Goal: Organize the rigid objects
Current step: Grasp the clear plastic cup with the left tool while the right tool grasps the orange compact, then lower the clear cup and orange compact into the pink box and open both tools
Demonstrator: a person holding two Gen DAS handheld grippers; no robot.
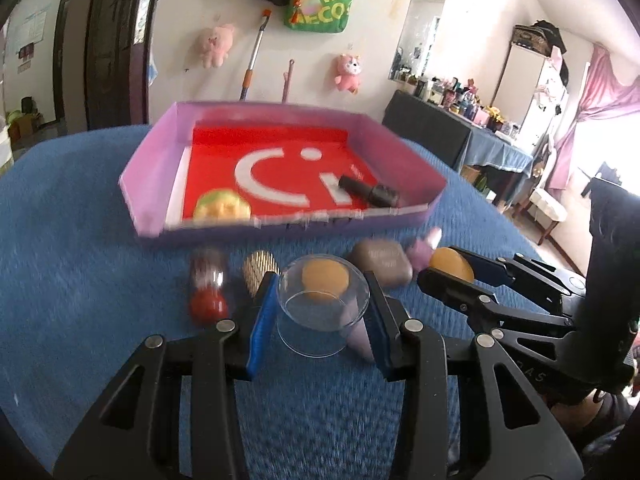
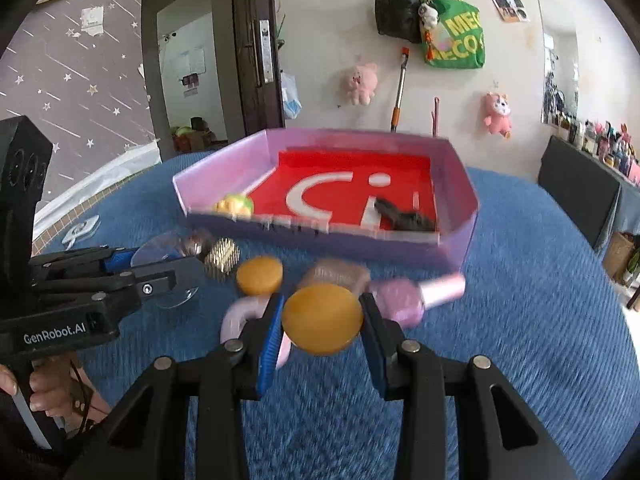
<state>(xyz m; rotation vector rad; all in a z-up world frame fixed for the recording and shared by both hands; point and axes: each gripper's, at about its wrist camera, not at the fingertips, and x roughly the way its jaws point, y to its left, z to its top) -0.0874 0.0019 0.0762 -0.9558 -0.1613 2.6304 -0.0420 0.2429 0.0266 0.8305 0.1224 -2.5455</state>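
Box (image 1: 152, 184), pink-walled with a red floor, lies straight ahead of both claws, across the blue cloth (image 1: 80, 240); left gripper (image 1: 320, 312) clamps a clear cup (image 1: 320, 320); right gripper (image 2: 322, 320) clamps an orange disc (image 2: 322, 318), roughly as near.

Up on the white wall (image 2: 332, 20) a black backpack (image 2: 396, 8) hangs next to a green tote (image 2: 456, 40), a small panda toy (image 2: 429, 14) dangling over the tote. Below them, a pale pink plush (image 2: 359, 82) on the left, a brighter pink plush (image 2: 497, 114) on the right, and between them a mop handle (image 2: 400, 88) leaning with its orange grip low. A photo (image 2: 506, 0) is stuck high on the right. Left, a dark door (image 2: 256, 40) stands open. Over on the left view, pink curtains (image 1: 592, 96) glow by the window, and a side table (image 1: 496, 148) under blue cloth is crowded with bottles (image 1: 452, 90).
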